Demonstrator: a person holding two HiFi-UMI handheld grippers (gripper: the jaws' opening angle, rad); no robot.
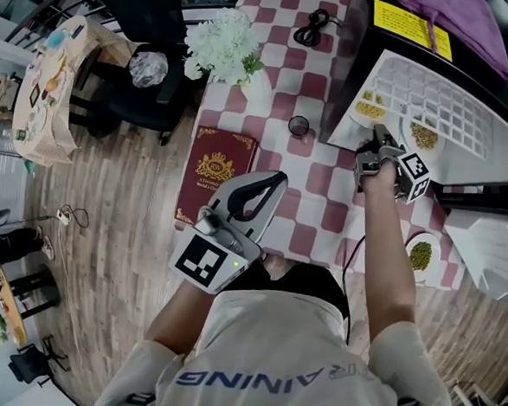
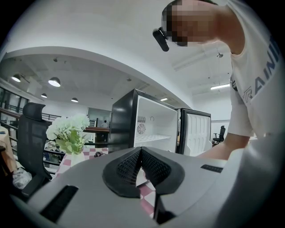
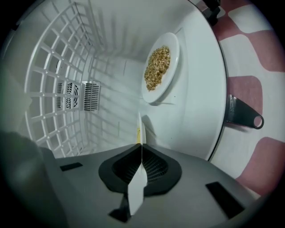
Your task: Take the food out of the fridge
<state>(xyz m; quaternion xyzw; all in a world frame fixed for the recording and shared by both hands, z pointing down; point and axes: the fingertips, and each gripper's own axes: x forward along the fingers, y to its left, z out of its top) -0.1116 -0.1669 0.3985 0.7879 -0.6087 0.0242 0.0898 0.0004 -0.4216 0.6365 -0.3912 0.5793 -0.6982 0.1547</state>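
Note:
The black mini fridge (image 1: 353, 48) stands open on the chequered table (image 1: 319, 207). Inside it, my right gripper (image 1: 376, 135) is shut on the rim of a white plate of yellow food (image 1: 365, 108). In the right gripper view that plate (image 3: 138, 187) shows edge-on between the pads. A second plate of grain (image 3: 159, 67) lies deeper on the fridge floor, which also shows in the head view as the second plate (image 1: 423, 135). My left gripper (image 1: 276, 179) hovers over the table's near side, its jaws shut (image 2: 141, 150) on nothing.
A plate of green food (image 1: 421, 254) sits on the table's near right corner by the open fridge door (image 1: 494, 249). A red book (image 1: 216, 165), a vase of white flowers (image 1: 226, 50), a small round lid (image 1: 298, 125) and a black cable (image 1: 314, 25) lie on the table.

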